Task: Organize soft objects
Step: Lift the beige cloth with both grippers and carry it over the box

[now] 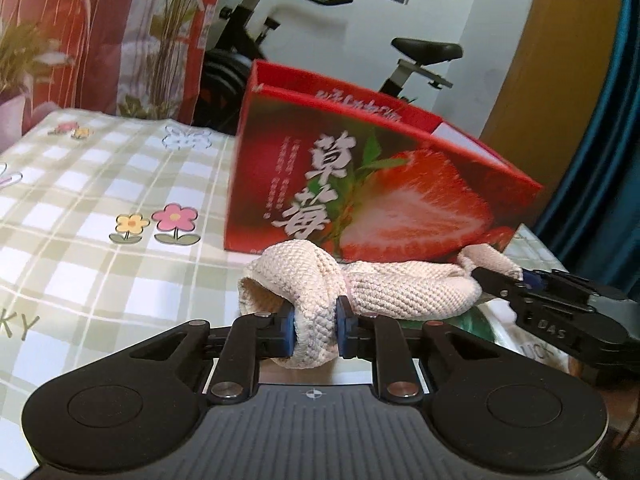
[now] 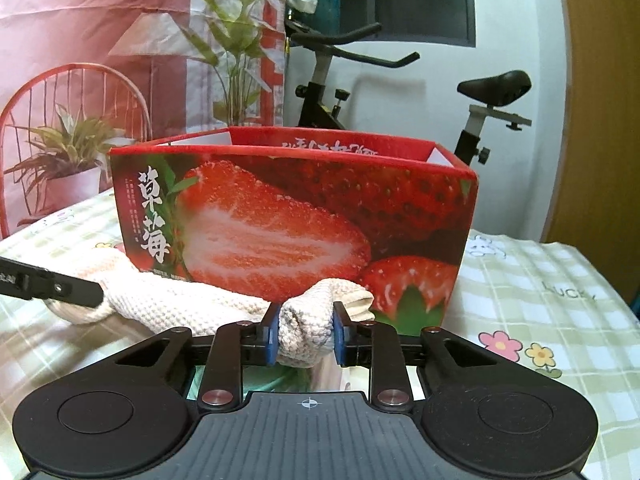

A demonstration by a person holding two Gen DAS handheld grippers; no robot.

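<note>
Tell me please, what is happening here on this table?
A person works with two handheld grippers on one cream knitted cloth. The left gripper is shut on one end and the right gripper on the other. The cloth lies stretched between them on the checked tablecloth, just in front of an open red strawberry box.

Strawberry box [image 2: 296, 220] interior hidden behind its front wall; its small print blurred.
</note>
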